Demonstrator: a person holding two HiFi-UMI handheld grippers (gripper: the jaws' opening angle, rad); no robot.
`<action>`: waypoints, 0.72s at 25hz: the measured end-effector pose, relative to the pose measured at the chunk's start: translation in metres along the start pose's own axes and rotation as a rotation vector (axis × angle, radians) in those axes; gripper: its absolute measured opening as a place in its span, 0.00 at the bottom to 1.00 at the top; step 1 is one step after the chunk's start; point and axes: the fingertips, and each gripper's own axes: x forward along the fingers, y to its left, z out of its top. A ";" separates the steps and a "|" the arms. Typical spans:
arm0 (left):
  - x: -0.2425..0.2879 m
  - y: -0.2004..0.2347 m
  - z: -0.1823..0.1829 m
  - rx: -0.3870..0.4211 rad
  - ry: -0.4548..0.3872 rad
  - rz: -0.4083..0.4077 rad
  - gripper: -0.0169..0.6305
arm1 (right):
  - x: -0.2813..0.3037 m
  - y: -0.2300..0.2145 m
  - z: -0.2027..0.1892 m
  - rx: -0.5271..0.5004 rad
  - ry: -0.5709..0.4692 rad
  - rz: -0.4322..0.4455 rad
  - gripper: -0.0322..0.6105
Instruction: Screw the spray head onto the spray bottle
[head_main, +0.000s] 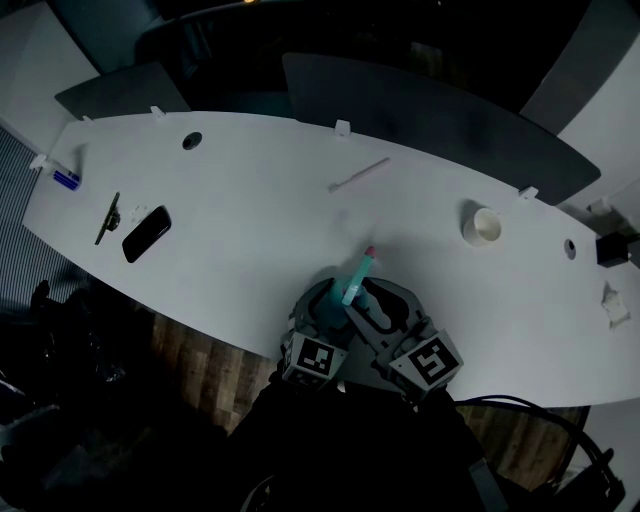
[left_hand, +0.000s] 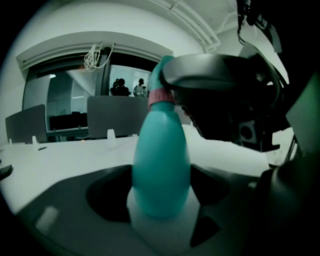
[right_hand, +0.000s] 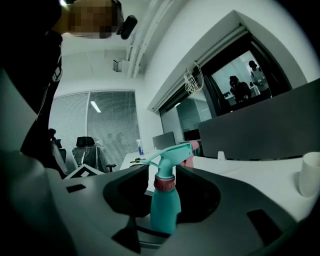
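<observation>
While the head view cannot, the right gripper view shows the collar (right_hand: 164, 183).

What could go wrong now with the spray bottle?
1. Only the left gripper clearly clamps the bottle, near the table edge. A slip could drop it to the floor.
2. The right gripper sits at the pink collar, grip unclear. It might spin without tightening the head.
</observation>
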 end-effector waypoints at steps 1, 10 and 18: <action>0.000 -0.001 0.001 -0.005 -0.001 0.000 0.59 | 0.002 0.000 0.000 0.013 0.009 0.006 0.28; 0.000 -0.001 -0.001 -0.006 0.004 0.002 0.59 | 0.008 -0.005 -0.003 -0.037 0.091 -0.017 0.26; 0.000 -0.002 0.001 0.008 -0.001 -0.009 0.59 | 0.001 0.002 0.002 -0.193 -0.086 -0.063 0.25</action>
